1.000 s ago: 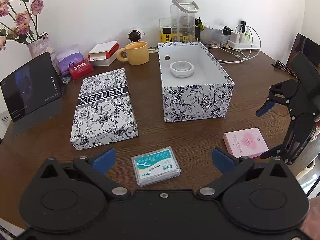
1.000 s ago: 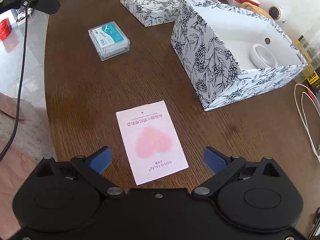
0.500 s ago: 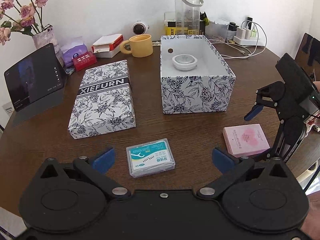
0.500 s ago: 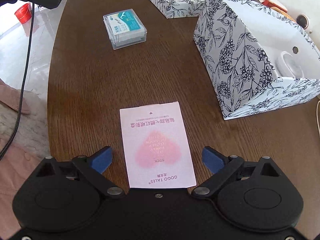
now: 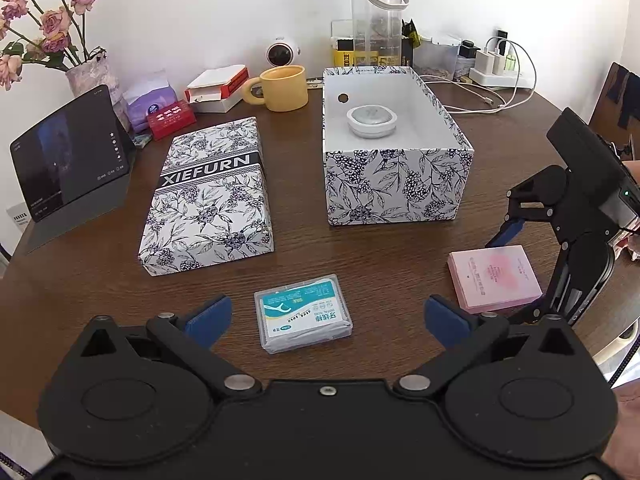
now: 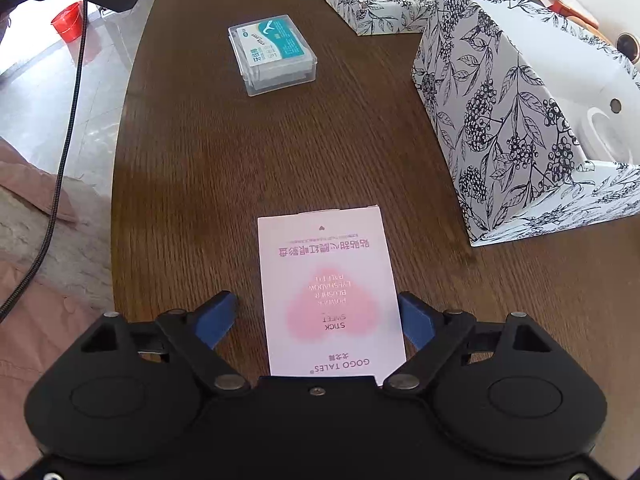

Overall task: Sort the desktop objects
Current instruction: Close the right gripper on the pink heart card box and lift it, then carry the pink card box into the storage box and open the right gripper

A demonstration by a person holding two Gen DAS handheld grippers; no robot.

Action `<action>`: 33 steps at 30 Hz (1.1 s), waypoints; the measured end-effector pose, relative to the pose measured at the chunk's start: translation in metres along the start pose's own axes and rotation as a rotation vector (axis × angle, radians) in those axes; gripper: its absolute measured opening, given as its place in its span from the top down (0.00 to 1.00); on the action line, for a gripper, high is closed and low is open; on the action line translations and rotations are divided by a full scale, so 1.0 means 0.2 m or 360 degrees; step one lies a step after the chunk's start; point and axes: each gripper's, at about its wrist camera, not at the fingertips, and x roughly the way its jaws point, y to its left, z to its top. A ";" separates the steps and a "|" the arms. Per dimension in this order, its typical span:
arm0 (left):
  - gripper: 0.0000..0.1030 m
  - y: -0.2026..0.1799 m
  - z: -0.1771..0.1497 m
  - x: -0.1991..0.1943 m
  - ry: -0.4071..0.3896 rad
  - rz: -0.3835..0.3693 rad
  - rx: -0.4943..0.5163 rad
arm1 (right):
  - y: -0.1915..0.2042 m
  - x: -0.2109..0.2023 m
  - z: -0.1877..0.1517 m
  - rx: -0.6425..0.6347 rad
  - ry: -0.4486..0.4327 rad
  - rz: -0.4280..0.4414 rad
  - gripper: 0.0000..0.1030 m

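Dark wood table [image 5: 380, 264] runs under both cameras, with a white wall, a yellow mug [image 5: 282, 88] and a clear water jug [image 5: 377, 20] at twelve o'clock in the left wrist view. The floral storage box [image 5: 396, 184] stands open just right of centre, a round white container [image 5: 372, 121] on its floor, and its lid [image 5: 212, 196] marked XIEFURN lies flat on the table at ten o'clock.

Over the last second the right gripper [image 6: 318, 318] has slid forward over the pink eyeshadow palette box [image 6: 328, 292]. A second ago the box lay wholly ahead of the blue pads; now they flank its near half, the right pad just at its edge and the left pad a little apart. The jaws are spread and not yet pressing. Seen from the left wrist, the same pink box [image 5: 494, 278] lies at three o'clock on the table, outside the storage box.

The left gripper [image 5: 326, 316] has drawn nearer to the dental floss pick case [image 5: 303, 313], which now sits between its wide-open pads, touching neither.

Both small items lie on the bare wood, so neither is sorted into the box. The right gripper looks set to close on the pink box; its low, flat profile means the pads must bite on the thin side edges.
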 end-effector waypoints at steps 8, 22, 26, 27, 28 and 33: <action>0.00 0.06 0.01 -0.01 0.0031 0.0005 0.0029 | -0.04 -0.02 0.07 0.0052 0.0017 0.0021 0.31; 0.00 0.16 0.16 -0.08 0.0006 -0.0155 0.0163 | 0.05 -0.15 0.24 0.0070 -0.0025 0.0002 0.33; 0.00 0.19 0.25 -0.08 -0.0003 -0.0231 0.0212 | 0.05 -0.30 0.34 0.0117 -0.0094 0.0015 0.33; 0.00 0.20 0.27 -0.08 -0.0008 -0.0253 0.0217 | 0.05 -0.34 0.37 0.0118 -0.0109 -0.0005 0.33; 0.00 0.21 0.30 -0.08 -0.0017 -0.0275 0.0220 | 0.04 -0.39 0.40 0.0118 -0.0125 -0.0026 0.33; 0.00 0.25 0.42 -0.07 -0.0051 -0.0365 0.0217 | -0.03 -0.58 0.57 0.0061 -0.0150 -0.0137 0.33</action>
